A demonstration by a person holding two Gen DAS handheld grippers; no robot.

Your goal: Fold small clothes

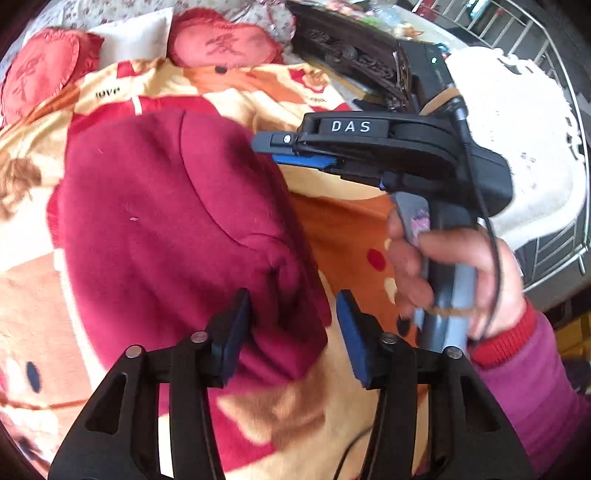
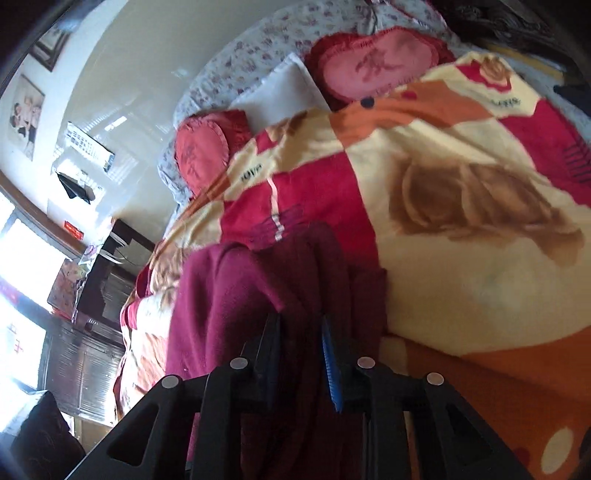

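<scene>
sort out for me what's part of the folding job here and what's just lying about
Job: maroon garment, left gripper open around its corner, right gripper shut on its edge.

Lying about: patterned blanket, red heart cushions, white pillow, white lace cloth.

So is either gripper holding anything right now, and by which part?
The right gripper is pinching the dark red fleece garment at its edge. The left gripper is open, straddling the garment's near corner, gripping nothing.

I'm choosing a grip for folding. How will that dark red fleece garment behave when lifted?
The dark red fleece garment probably drapes floppily: it lies in soft rumpled folds on the patterned plush blanket. Its fuzzy surface likely resists slipping; cloth sits between the right tongs. The left tongs gape open.
</scene>
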